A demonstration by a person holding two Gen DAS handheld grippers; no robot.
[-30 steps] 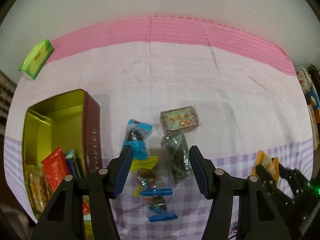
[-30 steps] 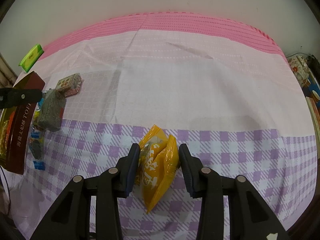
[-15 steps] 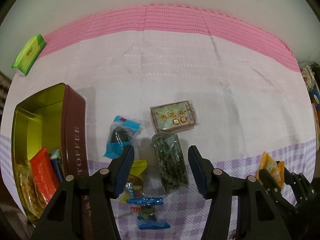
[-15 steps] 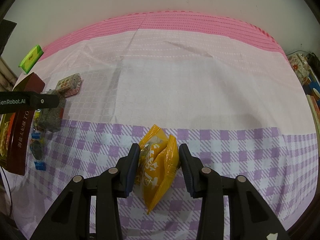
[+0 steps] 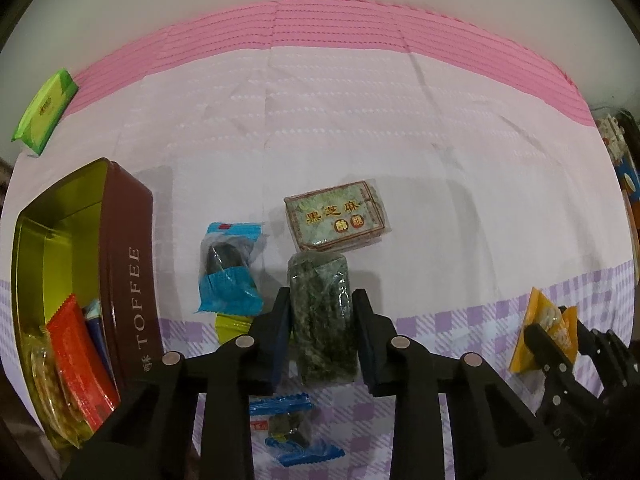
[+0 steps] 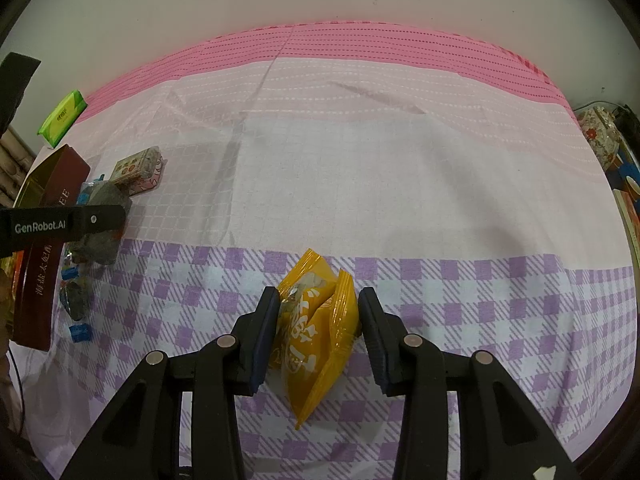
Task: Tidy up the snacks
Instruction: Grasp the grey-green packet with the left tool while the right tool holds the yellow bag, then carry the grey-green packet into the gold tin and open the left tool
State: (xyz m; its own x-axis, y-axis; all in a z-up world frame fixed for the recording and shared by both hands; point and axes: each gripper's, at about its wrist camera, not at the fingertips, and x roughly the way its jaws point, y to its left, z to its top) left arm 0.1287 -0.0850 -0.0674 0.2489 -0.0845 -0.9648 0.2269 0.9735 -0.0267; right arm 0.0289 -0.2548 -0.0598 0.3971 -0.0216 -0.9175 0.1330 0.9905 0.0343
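Left wrist view: left gripper (image 5: 322, 336) is clamping the dark green seaweed packet (image 5: 322, 320) at frame centre. Right gripper (image 6: 318, 334) is pinching the yellow snack bag (image 6: 316, 332). Slick wrappers could be slipping during lifting.

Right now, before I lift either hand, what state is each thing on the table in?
Left gripper: shut on the dark green packet.
Right gripper: shut on the yellow packet, which rests on the cloth.
Toffee tin: open, no lid on it, partly filled with snacks.
Red packet: inside the tin, leaning.
Sesame box: sealed, flat on the cloth.
Blue-wrapped snack: lying loose beside the tin.
Green pack: closed, at the far edge.
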